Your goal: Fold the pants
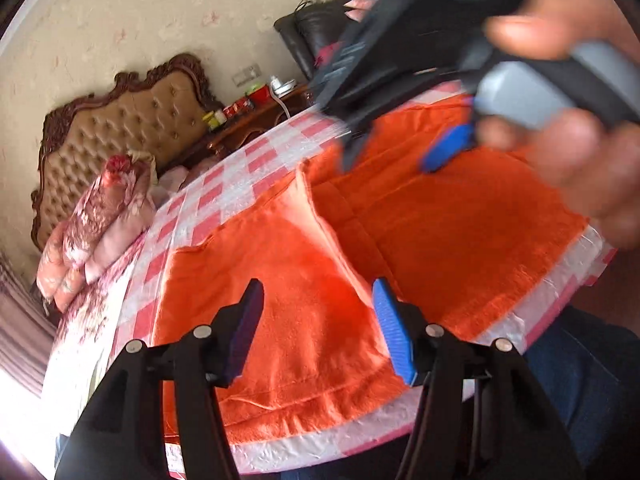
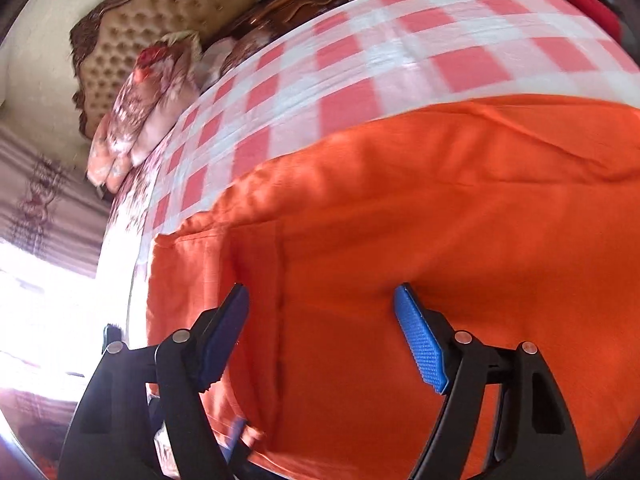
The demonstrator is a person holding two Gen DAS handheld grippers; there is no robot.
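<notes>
Left wrist: pillows [image 1: 100, 216] beside checkered tablecloth [image 1: 256, 152].

The left tool [image 1: 316, 328] hangs with jaws apart, empty, over the orange pants [image 1: 360, 248]; the right tool [image 1: 400, 148] is beyond it.

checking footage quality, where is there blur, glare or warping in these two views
Left wrist view: the right gripper and the hand holding it are motion-blurred at upper right, while the pants are fairly sharp; fisheye bends the table edge. Right wrist view: the window at left is blown out white, the checked cloth is smeared, and the pants bulge from distortion.
</notes>
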